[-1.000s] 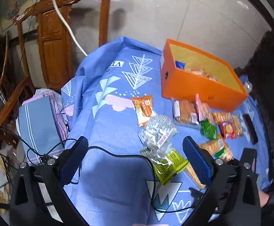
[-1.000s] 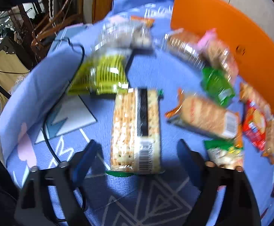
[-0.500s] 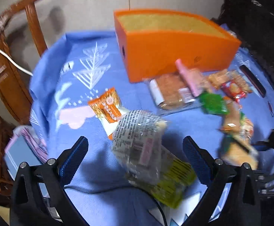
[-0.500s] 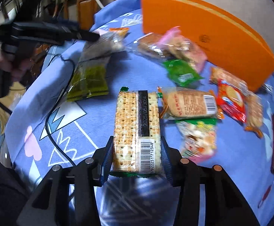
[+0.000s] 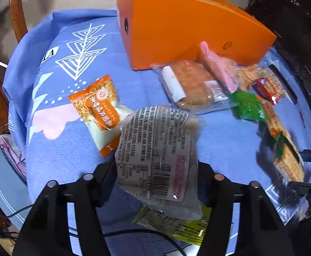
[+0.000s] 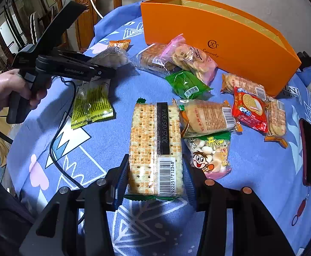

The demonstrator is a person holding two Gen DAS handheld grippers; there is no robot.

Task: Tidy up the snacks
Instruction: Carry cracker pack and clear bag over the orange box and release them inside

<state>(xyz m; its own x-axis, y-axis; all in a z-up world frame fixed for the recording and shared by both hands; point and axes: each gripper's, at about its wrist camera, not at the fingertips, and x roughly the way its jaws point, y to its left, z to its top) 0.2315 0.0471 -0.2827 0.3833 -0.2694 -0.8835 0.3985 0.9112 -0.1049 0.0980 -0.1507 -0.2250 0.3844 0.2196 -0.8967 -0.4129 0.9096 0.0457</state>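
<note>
My left gripper has a clear printed snack bag between its fingers. Its jaws are closing and the pads press the bag's sides. The right wrist view shows that gripper with the greyish bag at its tips, above the blue cloth. My right gripper is shut on a long cracker pack, gripped near the barcode end. The orange box stands at the back of the table, also in the left wrist view; its inside is hidden.
Loose snacks lie before the box: a yellow-green packet, an orange packet, a green packet, a pink bag, a red packet. A dark red case lies right. A black cable crosses the cloth's left side.
The left gripper came down over the clear bag and its wide jaws closed around it. The right gripper's jaws closed on the cracker pack and have kept hold of it.
</note>
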